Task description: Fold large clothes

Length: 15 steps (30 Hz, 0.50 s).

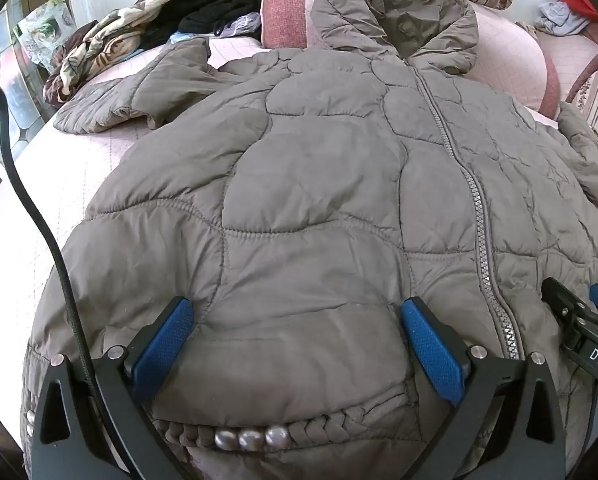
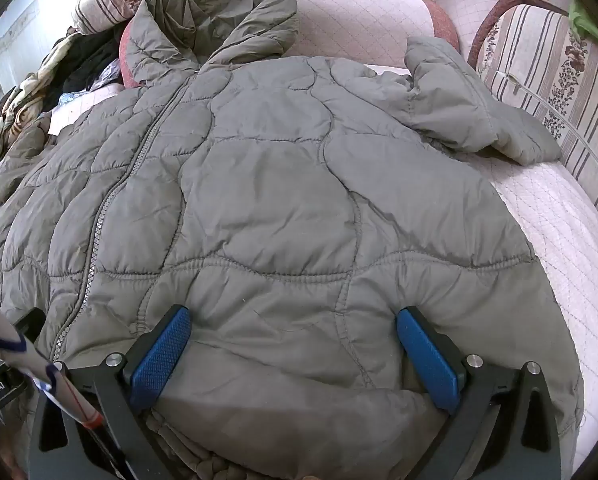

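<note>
A grey-brown quilted jacket (image 1: 319, 184) lies spread front-up on a pale pink quilted sofa seat (image 1: 27, 216), its hem nearest the cameras and its hood (image 1: 395, 16) propped against the backrest at the far side. A silver zip (image 1: 475, 200) is closed down the front. One sleeve (image 1: 139, 88) lies bunched out to the left; the other sleeve (image 2: 471, 108) is folded out to the right, near a striped floral armrest (image 2: 559, 92).

The left gripper (image 1: 297, 320) sits over the hem left of the zip, its blue-padded fingers (image 1: 163, 348) spread wide apart with padded fabric bulging between them. The right gripper (image 2: 293, 328) sits over the hem right of the zip, its fingers (image 2: 429, 360) likewise spread wide. Whether the tips press into the fabric or merely rest above it is hard to judge.

A row of pearl-like beads (image 1: 251, 438) trims the braided hem edge. A heap of patterned and dark clothes (image 1: 139, 36) lies at the sofa's far left
</note>
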Each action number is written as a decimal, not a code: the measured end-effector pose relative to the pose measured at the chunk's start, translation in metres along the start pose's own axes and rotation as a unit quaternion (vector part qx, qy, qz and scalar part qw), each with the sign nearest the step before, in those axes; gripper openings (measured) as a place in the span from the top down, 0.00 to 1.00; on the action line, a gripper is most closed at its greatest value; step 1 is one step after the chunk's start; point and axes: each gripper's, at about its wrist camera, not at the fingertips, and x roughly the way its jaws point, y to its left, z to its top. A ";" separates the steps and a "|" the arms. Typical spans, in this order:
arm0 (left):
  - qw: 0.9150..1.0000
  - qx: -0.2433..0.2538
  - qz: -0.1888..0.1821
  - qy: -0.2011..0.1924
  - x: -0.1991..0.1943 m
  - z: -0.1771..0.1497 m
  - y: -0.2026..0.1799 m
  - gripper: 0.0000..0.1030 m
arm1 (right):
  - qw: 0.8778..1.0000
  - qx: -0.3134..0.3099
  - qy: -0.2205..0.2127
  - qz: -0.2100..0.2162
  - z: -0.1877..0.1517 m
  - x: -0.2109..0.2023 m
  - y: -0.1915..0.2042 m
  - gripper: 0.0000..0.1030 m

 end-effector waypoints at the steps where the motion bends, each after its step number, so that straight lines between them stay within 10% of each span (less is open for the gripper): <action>1: 1.000 0.000 0.000 0.000 0.000 0.000 0.000 0.00 | 1.000 0.000 0.000 0.001 0.000 0.000 0.000 0.00; 15: 1.000 0.000 -0.001 0.004 0.000 0.001 0.001 0.00 | 1.000 0.001 0.000 0.002 0.000 0.000 0.000 0.00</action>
